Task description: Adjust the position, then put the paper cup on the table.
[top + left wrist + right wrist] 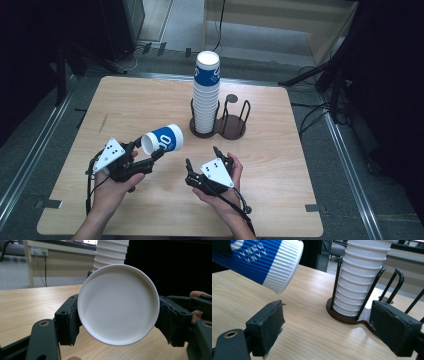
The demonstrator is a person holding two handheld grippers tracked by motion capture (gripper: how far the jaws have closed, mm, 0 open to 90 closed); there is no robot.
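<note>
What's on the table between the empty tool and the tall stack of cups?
Nothing: in the high view, only bare table lies between the right tool and the stack of cups in its holder.

We found ourselves in what looked like a lab or recording room rather than a home. A bare wooden table (280, 210) stood alone on grey carpet (30, 145), with metal rails (345, 165) running along the floor on both sides. Black stand legs (310, 75) and loose cables (320, 112) lay around it, and dark curtains or walls closed off both sides. In the left gripper view we saw a wall socket (40, 251) with plugged cords on a plain pale wall. Behind the table we noticed a light wooden platform (280, 20).
</note>
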